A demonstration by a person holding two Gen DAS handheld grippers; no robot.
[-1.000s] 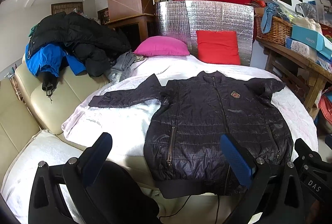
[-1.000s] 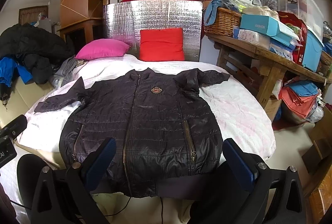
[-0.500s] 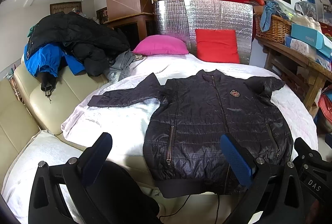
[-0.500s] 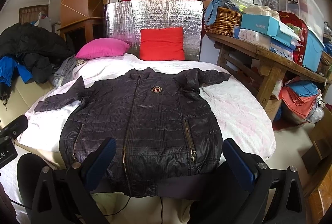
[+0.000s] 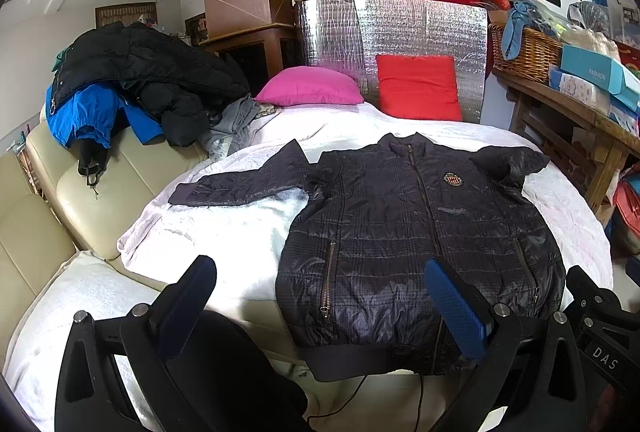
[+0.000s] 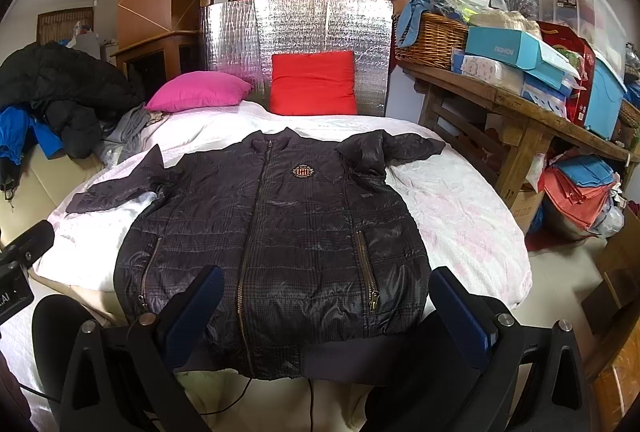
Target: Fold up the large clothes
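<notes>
White bedspread (image 6: 460,207) w/ jacket (image 6: 276,232) flat, just beyond both open tools.

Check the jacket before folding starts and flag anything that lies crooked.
The dark quilted jacket lies flat and zipped on the white bedcover, but its sleeves do not match: one stretches straight out, the other is bunched up at the shoulder. The hem hangs over the bed's near edge.

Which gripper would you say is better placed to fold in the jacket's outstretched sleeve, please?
Probably the left gripper. The outstretched sleeve lies on its side of the dark jacket, above its open jaws. The right gripper hangs open over the hem, nearer the bunched sleeve.
</notes>
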